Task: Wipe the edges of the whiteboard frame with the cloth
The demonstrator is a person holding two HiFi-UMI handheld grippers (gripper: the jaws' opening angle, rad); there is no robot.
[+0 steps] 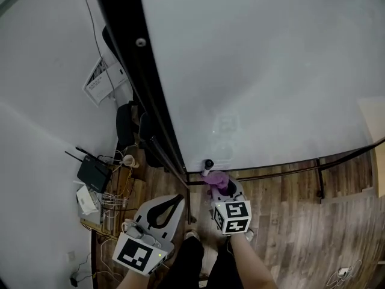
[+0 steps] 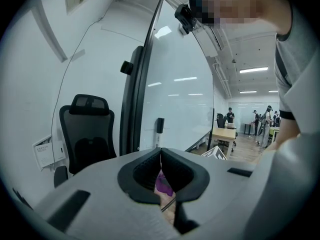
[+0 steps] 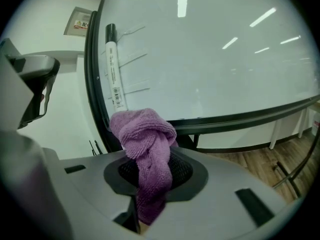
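Note:
The whiteboard (image 1: 258, 71) stands upright in a black frame. Its left frame edge (image 1: 150, 95) and bottom frame edge (image 1: 283, 171) meet at a corner just ahead of me. A black-capped marker (image 1: 207, 164) sticks to the board by that corner. My right gripper (image 1: 220, 186) is shut on a bunched purple cloth (image 1: 217, 179), held just below the bottom-left corner. In the right gripper view the cloth (image 3: 145, 134) bulges out of the jaws below the marker (image 3: 114, 69) and close to the frame (image 3: 93, 84). My left gripper (image 1: 179, 198) is shut and holds nothing, left of the cloth.
A black office chair (image 2: 90, 134) stands left of the board against the white wall. A router (image 1: 93, 174), cables and small boxes (image 1: 89, 200) lie on the wooden floor at my left. Stand legs (image 1: 320, 182) run under the board. People (image 2: 262, 119) and a table (image 2: 225, 134) are far off.

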